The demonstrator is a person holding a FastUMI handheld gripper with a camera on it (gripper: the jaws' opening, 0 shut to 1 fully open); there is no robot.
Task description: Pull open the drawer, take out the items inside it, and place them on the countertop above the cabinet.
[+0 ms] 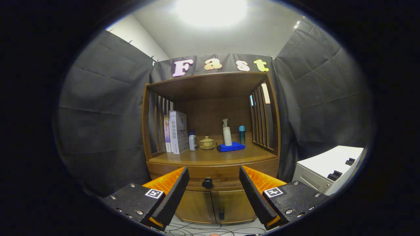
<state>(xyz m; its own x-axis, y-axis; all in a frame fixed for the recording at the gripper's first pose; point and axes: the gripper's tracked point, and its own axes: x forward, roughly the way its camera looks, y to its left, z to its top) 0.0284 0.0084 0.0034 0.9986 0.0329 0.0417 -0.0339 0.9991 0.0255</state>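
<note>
A wooden cabinet stands straight ahead. Its drawer (pixel 213 183) is closed, with a dark round knob (pixel 207 182) at its middle. My gripper (pixel 214 178) is open, its fingers (pixel 175 190) spread wide on either side of the knob and short of it, holding nothing. The countertop (pixel 213 156) above the drawer is a wooden shelf surface with bare room along its front. What lies inside the drawer is hidden.
On the countertop stand books (pixel 177 132), a small white bottle (pixel 193 141), a lidded tea cup (pixel 207 142), a pump bottle (pixel 227 132) on a blue cloth (pixel 231 147), and a teal bottle (pixel 241 135). Two lower doors (pixel 213 206) sit under the drawer. A white unit (pixel 328 167) stands right. Cables lie on the floor.
</note>
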